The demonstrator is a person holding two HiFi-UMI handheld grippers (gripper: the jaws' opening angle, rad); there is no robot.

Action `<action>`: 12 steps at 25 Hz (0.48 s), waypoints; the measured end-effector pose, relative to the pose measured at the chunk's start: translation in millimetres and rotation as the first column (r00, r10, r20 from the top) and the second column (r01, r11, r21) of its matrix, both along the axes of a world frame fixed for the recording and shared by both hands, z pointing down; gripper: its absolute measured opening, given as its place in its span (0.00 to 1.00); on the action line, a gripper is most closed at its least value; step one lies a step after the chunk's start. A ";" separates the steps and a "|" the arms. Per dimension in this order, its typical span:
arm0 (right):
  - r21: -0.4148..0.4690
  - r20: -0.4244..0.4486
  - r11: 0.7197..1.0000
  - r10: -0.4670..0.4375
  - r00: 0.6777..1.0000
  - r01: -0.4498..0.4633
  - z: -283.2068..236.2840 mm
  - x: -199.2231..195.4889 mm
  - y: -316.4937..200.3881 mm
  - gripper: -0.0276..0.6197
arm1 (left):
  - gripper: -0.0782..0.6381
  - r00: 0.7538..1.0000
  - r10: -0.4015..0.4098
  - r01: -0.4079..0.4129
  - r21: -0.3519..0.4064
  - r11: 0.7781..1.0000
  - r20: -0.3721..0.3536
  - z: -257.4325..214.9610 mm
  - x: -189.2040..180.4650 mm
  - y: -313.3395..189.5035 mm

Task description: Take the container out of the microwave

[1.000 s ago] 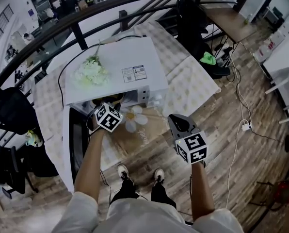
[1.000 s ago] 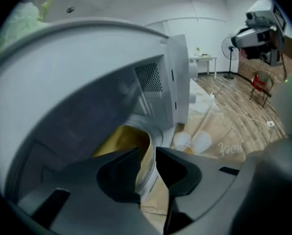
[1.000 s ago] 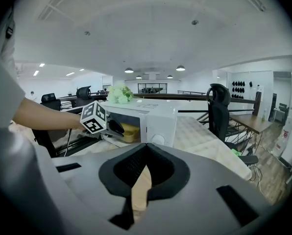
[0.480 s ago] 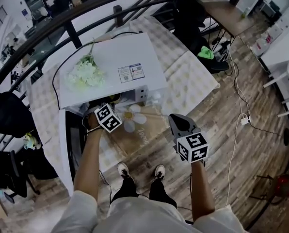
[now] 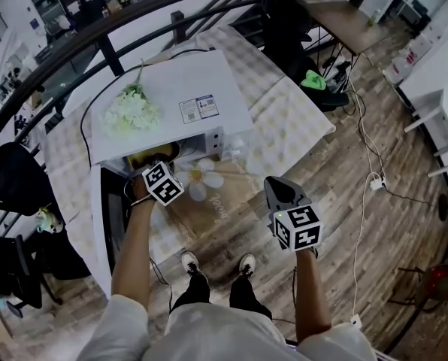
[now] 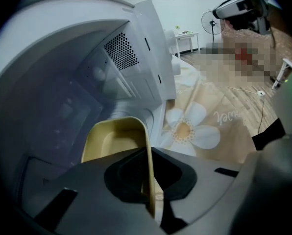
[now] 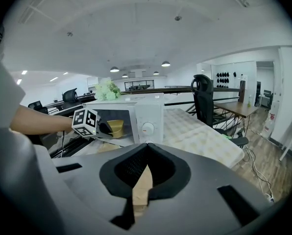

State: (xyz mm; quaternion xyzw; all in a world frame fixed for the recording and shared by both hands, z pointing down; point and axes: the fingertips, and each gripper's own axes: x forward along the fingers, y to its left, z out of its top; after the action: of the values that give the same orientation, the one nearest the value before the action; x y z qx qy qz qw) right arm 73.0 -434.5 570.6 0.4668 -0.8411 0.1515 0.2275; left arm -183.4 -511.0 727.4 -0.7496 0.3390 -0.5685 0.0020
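Microwave [image 5: 171, 104] cavity mouth, centre-left of head view, was partly filled by left gripper [image 5: 152, 170] and container [image 6: 114, 141]. Open door [image 5: 117, 224] walled off lower left. Flower mat [image 5: 224, 201] in front lay free.

Sticker label [image 5: 198, 108] on microwave [image 5: 168, 81] top too small to read, cursive word [image 6: 228, 116] on flower mat [image 5: 235, 190] illegible

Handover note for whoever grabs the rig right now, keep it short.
Left gripper: jaws shut on the rim of the yellow container.
Right gripper: jaws together, empty, held back from the table.
Container sits inside the open microwave, near the mouth.
Done: microwave open, grasp made.
Left: draw the container out, probably onto the flower mat in front.
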 end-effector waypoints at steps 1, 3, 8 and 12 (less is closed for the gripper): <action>0.003 0.001 1.000 0.006 1.000 -0.006 -1.5 2.3 3.1 0.05 | 0.15 1.000 0.001 -0.001 -0.003 1.000 -0.006 -0.7 1.7 4.8; 0.014 -0.001 1.000 0.014 1.000 -0.014 -4.9 6.5 9.8 0.05 | 0.15 1.000 0.001 -0.001 -0.004 1.000 -0.019 -2.5 5.5 14.8; 0.007 -0.050 0.999 0.035 0.998 -0.035 -10.4 21.6 29.7 0.05 | 0.15 0.997 -0.009 0.011 0.023 1.000 -0.070 -13.4 21.9 39.3; 0.032 -0.094 0.996 0.080 0.992 -0.077 -21.2 42.3 42.7 0.06 | 0.15 0.993 -0.012 0.017 0.040 0.999 -0.121 -26.3 40.0 60.6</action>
State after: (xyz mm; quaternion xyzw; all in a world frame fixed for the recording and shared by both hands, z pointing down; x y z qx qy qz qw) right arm 115.3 -391.8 549.5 0.5094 -0.8123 0.1260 0.2544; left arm -143.4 -450.3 701.2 -0.7800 0.3553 -0.5151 -0.0074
